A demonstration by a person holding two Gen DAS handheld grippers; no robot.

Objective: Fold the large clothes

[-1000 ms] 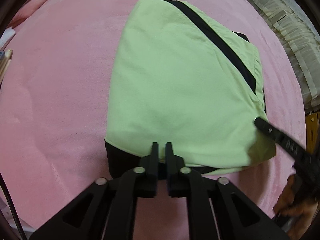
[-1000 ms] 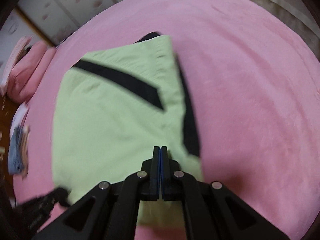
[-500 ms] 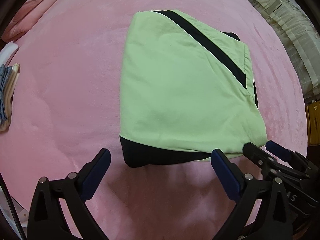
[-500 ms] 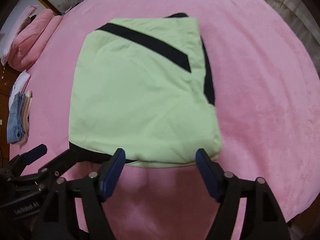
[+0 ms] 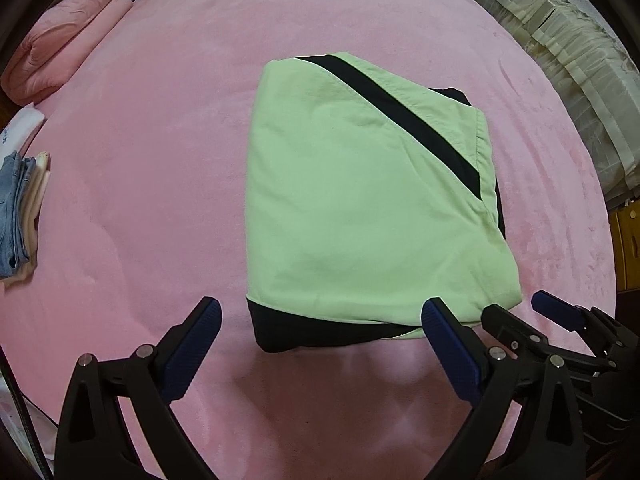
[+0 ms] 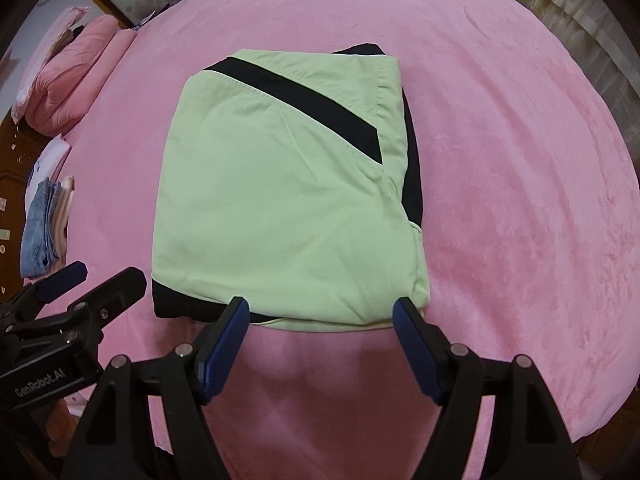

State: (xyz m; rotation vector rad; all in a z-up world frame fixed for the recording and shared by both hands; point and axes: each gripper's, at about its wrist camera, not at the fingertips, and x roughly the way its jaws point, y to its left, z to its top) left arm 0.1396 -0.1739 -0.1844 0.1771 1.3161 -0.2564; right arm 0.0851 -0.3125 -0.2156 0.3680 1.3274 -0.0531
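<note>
A light green garment with black stripes [image 5: 360, 208] lies folded into a compact rectangle on the pink bed cover [image 5: 152, 168]; it also shows in the right wrist view [image 6: 280, 200]. My left gripper [image 5: 320, 316] is open and empty, held just short of the garment's near black edge. My right gripper [image 6: 320, 312] is open and empty, at the near edge of the garment. The right gripper shows at the lower right of the left wrist view [image 5: 520, 312]. The left gripper shows at the lower left of the right wrist view [image 6: 104, 276].
A stack of folded jeans and pale clothes [image 5: 20, 212] lies at the bed's left edge, also in the right wrist view [image 6: 44, 228]. A folded pink quilt [image 5: 60, 52] lies at the far left. Beige curtains [image 5: 568, 60] hang beyond the bed's right side.
Both grippers were shut at the garment's near edge one second ago. They have opened, let go of the cloth and drawn back and up. The garment lies flat.
</note>
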